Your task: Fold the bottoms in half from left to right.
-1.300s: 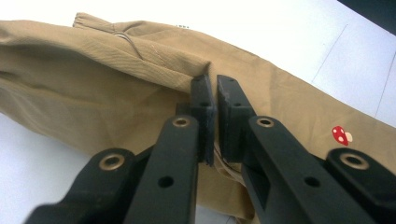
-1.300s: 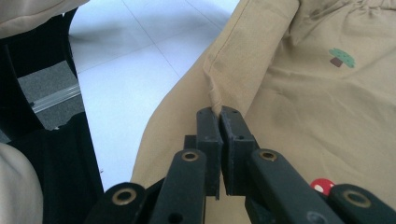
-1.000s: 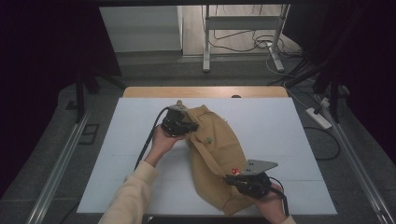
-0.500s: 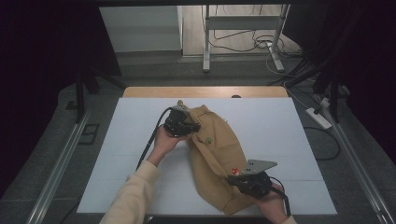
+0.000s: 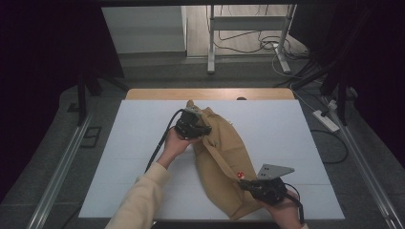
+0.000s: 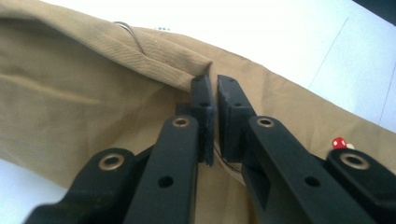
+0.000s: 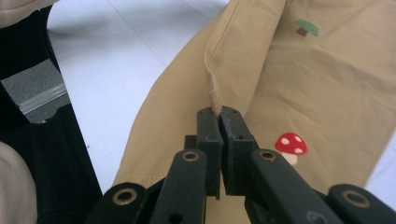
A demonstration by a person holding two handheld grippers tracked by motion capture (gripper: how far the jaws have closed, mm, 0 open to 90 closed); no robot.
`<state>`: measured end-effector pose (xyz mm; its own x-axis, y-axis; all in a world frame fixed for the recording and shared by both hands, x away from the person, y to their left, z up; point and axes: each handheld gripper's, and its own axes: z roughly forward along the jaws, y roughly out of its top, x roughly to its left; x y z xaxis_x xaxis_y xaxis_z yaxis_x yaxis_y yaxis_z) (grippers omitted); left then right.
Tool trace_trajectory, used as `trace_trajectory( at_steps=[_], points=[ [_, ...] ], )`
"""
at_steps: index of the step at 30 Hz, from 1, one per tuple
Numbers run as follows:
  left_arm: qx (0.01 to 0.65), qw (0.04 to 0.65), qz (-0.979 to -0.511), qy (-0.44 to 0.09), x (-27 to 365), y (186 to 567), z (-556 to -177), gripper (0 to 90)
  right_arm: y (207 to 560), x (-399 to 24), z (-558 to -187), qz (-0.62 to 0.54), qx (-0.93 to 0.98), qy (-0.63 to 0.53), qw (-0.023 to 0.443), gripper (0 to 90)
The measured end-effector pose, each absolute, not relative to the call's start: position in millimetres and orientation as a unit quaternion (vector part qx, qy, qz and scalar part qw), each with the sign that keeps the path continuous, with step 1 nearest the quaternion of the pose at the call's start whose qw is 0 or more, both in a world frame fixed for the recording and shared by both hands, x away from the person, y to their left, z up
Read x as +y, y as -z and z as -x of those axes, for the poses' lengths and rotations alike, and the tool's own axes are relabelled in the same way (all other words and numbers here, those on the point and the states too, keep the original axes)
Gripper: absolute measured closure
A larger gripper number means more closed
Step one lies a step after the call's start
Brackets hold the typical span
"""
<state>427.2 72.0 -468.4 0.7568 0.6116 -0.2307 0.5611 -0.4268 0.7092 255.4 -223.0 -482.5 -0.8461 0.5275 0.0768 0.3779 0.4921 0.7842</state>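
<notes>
Nothing much has shifted: my left gripper [image 5: 192, 127] and right gripper [image 5: 261, 187] keep pinching the tan cloth [image 5: 224, 157].

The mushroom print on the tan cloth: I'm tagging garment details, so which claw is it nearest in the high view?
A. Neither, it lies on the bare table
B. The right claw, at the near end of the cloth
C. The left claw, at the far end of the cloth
B: in the high view the red mushroom sits on the tan cloth right beside the right claw, far from the left claw.
</notes>
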Motion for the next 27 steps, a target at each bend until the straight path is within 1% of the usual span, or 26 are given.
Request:
trace_trajectory(
  at_steps=[8, 18, 27],
  points=[
    [0.348, 0.411, -0.842, -0.022, 60.5, 470.4, -432.4, 85.4, 481.8, -231.6, -253.5, -0.271, 0.857, -0.429, 0.091, 87.2],
    [0.353, 0.411, -0.84, -0.012, 48.9, 482.4, -442.8, 85.1, 483.4, -239.8, -257.3, -0.281, 0.858, -0.42, 0.097, 87.2],
    [0.358, 0.406, -0.841, -0.016, 36.8, 487.2, -448.5, 84.4, 485.8, -249.1, -262.6, -0.296, 0.857, -0.411, 0.097, 87.2]
  ],
)
